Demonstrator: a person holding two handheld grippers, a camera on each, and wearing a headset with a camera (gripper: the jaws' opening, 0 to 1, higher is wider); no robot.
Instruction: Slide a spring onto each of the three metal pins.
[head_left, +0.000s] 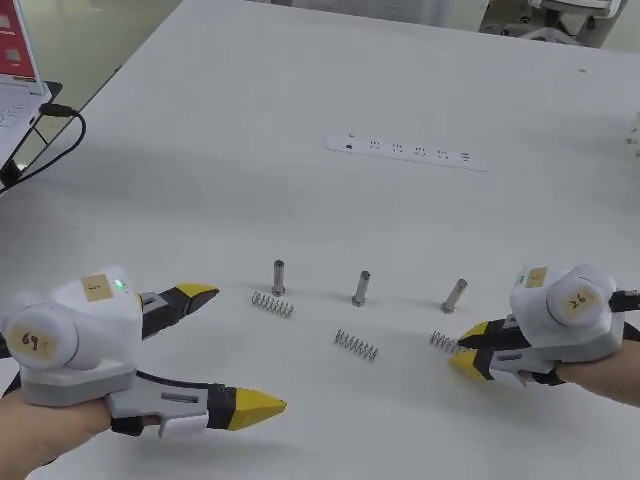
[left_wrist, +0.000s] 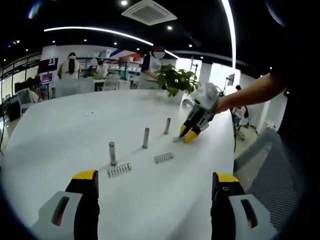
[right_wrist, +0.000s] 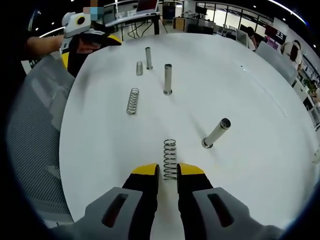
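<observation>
**A:** What does the work lie on?

**B:** A smooth, matt white table (head_left: 300, 200). A laptop (head_left: 12, 100) pokes in at its nine o'clock edge. A long, flat white power strip (head_left: 406, 152) lies toward twelve o'clock.

**A:** And the left hand?

**B:** The left gripper (head_left: 235, 348) sits at seven o'clock in the head view, held from behind in a hand. It has a white body and black jaws with pointed yellow tips that aim toward three o'clock. The jaws stand wide apart with nothing between them.

**A:** The pins?

**B:** They are short grey metal cylinders standing on end in a row across the middle, well apart: left pin (head_left: 279, 277), middle pin (head_left: 361, 288), right pin (head_left: 454, 295). In the head view the right one looks tipped toward one o'clock. I cannot tell whether it truly leans.

**A:** The springs?

**B:** Three thin wire coils lie flat on the table, none on a pin. The left spring (head_left: 272, 304) lies at six o'clock of the left pin, just beside its foot. The middle spring (head_left: 356, 345) lies at six o'clock of the middle pin, a little apart. The right spring (head_left: 444, 343) lies at seven o'clock of the right pin.

**A:** The right hand?

**B:** The right gripper (head_left: 463, 347) is at four o'clock, tips aimed toward nine o'clock. Its jaws stand close together with the right spring's near end between the yellow tips. The right gripper view shows a narrow gap there, and I cannot tell whether the tips press the coil.
</observation>
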